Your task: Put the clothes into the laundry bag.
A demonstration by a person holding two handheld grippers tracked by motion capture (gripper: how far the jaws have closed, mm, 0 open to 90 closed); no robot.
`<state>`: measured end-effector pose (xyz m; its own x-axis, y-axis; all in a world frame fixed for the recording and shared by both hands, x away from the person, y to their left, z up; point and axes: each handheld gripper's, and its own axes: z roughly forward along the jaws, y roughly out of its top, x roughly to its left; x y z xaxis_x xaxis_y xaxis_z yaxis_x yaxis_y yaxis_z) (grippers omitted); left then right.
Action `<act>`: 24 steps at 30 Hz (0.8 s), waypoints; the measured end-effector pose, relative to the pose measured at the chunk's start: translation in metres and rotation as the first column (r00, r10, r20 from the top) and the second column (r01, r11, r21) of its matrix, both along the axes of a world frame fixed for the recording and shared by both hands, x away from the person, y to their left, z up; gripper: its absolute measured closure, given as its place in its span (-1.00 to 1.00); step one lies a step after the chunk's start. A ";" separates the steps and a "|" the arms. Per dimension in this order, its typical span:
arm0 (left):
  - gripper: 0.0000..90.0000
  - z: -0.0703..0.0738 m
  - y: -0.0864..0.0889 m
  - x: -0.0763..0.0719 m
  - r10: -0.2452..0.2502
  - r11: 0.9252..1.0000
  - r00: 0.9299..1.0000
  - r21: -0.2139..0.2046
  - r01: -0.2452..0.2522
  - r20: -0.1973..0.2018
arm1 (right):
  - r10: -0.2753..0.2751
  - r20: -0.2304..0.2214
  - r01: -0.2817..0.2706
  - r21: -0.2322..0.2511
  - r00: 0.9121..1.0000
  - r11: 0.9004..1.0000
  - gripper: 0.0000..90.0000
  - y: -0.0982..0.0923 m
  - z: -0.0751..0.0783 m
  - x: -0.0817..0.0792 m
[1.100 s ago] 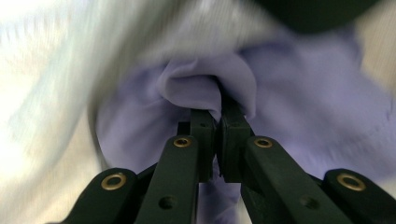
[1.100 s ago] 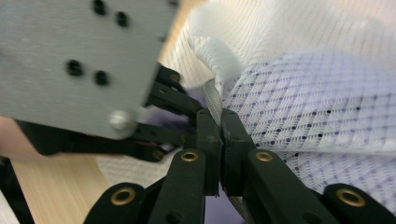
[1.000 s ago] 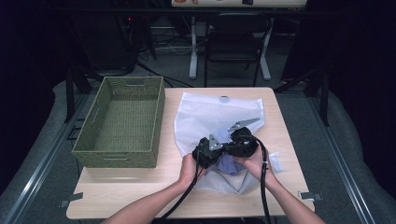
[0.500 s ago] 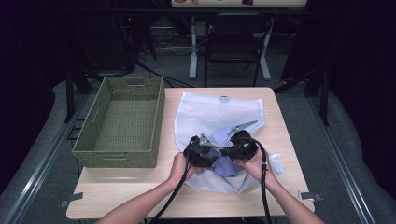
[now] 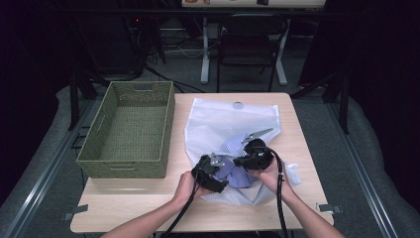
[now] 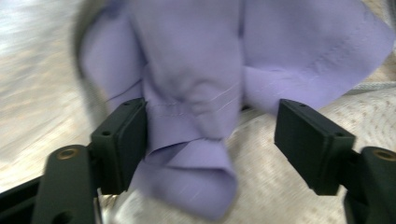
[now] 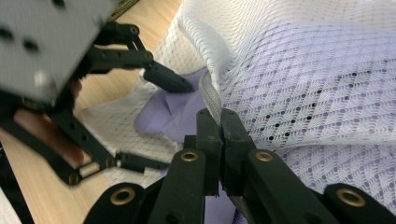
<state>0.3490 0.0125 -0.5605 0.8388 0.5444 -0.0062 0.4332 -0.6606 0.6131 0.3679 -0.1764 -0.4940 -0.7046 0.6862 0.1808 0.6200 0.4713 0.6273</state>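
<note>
Lilac cloth (image 6: 196, 116) lies bunched and creased at the mouth of the white mesh bag (image 5: 233, 124), partly inside, its folds showing through the netting. The bag lies flat on the right half of the table, its near zippered edge (image 7: 212, 100) lifted over the cloth.

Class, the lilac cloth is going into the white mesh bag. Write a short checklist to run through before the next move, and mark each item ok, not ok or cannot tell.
1. Right gripper shut on the mesh bag's zippered edge: ok.
2. Left gripper has let go of the lilac cloth: ok; its fingers have just been opening, and the cloth lies loose between them.
3. Cloth fully inside the bag: not ok; a fold sticks out at the opening.
4. Bag lying on the table: ok.
5. Zipper pull within reach: cannot tell.
6. Wicker basket clear of the work: ok; it stands apart at the left.
</note>
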 end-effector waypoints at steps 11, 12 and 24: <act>0.30 -0.011 -0.031 0.013 0.061 0.998 0.995 -0.012 -0.060 0.083 | 0.007 0.006 -0.007 -0.005 1.000 1.000 0.97 0.005 -0.001 -0.002; 0.47 -0.011 -0.032 0.014 0.060 0.998 0.994 -0.016 -0.059 0.092 | 0.003 0.007 -0.003 -0.003 1.000 1.000 0.97 0.004 0.000 -0.002; 0.83 0.012 -0.035 0.037 0.202 0.965 0.963 -0.204 -0.165 0.177 | -0.025 0.060 0.020 0.080 0.998 0.997 0.97 -0.009 0.024 -0.005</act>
